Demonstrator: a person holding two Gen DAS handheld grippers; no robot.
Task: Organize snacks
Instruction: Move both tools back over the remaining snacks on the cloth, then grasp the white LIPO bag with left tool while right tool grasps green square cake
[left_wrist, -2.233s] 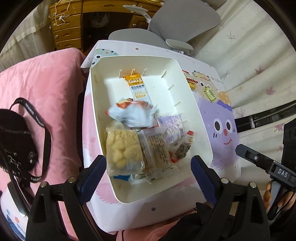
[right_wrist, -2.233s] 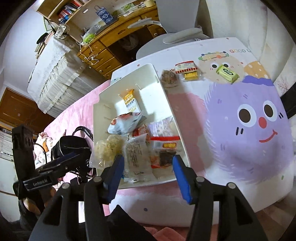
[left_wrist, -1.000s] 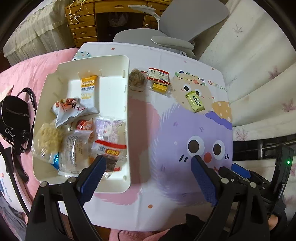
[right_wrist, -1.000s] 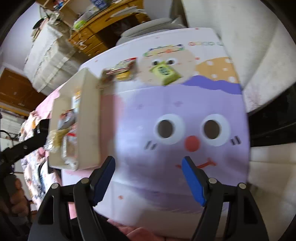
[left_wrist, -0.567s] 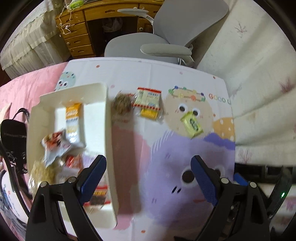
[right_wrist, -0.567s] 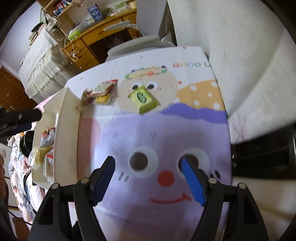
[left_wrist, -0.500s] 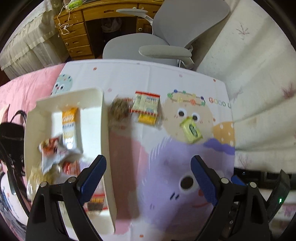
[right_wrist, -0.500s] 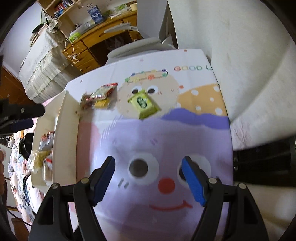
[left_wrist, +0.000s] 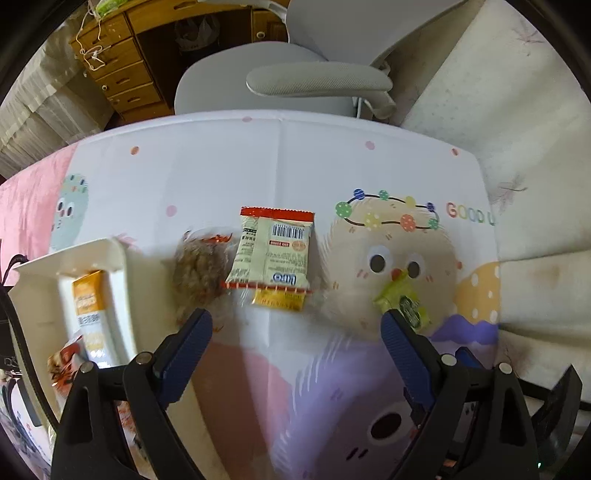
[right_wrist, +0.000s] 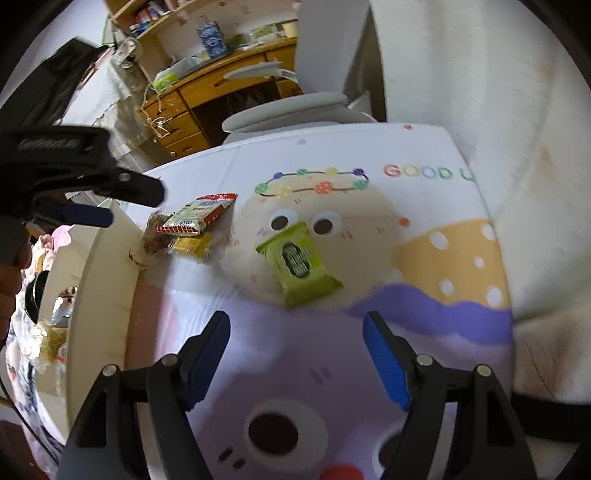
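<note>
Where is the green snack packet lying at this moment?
The green packet lies alone on the tablecloth, over the cream cartoon face, just beyond the open right tongs and to the right of the red-edged packet.

A tray (left_wrist: 123, 280) is set at the left of the table (left_wrist: 280, 166), with packets (left_wrist: 88, 310) lying in it. Just right of the tray a clear bag (left_wrist: 201, 273) is placed, partly overlapped by a wrapper (left_wrist: 273, 251), under whose near edge a small packet (left_wrist: 280, 299) is tucked. Farther right, apart, another packet (right_wrist: 299, 258) is laid. A chair (left_wrist: 295, 85) stands behind the table.
</note>
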